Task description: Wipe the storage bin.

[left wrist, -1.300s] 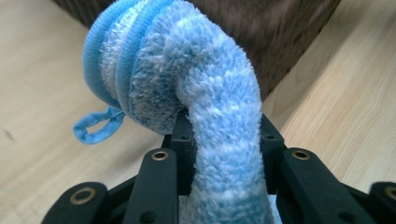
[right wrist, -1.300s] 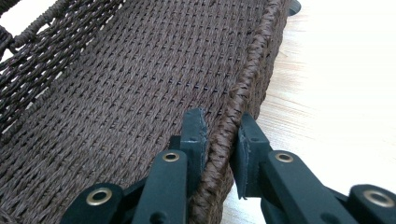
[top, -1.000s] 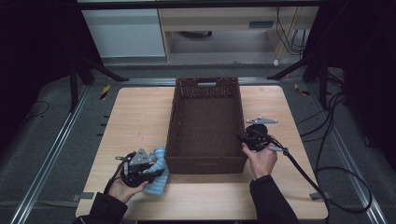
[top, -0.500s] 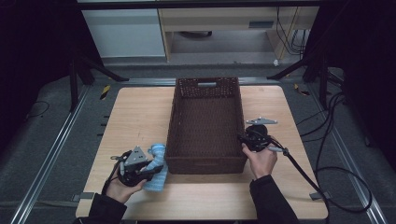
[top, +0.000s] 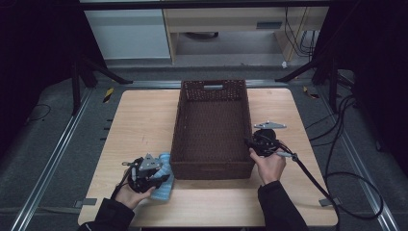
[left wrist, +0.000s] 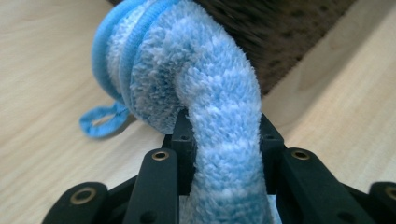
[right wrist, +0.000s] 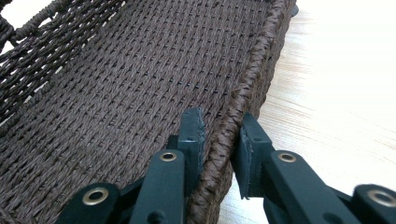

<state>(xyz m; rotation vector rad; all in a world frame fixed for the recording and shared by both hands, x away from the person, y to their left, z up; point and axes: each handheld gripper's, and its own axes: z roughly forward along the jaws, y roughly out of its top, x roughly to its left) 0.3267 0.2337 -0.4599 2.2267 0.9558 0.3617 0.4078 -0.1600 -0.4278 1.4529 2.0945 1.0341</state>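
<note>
- At the lower left of the high view, the left gripper [top: 161, 179] has its jaws clamped on a fluffy blue towel [top: 163, 176], which lies on the wooden table [top: 134, 120] just beside the near left corner of the brown wicker basket [top: 214, 166].
- Seen from the left gripper view, the towel [left wrist: 205, 112] bulges up between the jaws, with a small blue hanging loop [left wrist: 100, 122] lying on the wood at the left. The grip looks deep enough to carry.
- Right of centre in the high view, the right gripper [top: 251, 143] has its jaws on either side of the basket's right rim; in the right gripper view [right wrist: 219, 140] the inner jaw presses the weave, while the outer one looks barely touching (possibly a slight gap).
- The step in hand, as I judge it, is lifting the towel into the basket while the other hand steadies it.
- To do it well: raise the towel clear above the near wall before moving across, so the trailing end does not snag the rim.
- Keep the right grip firm so the light basket does not slide.
- Release only once the towel is over the basket floor [right wrist: 116, 93].
</note>
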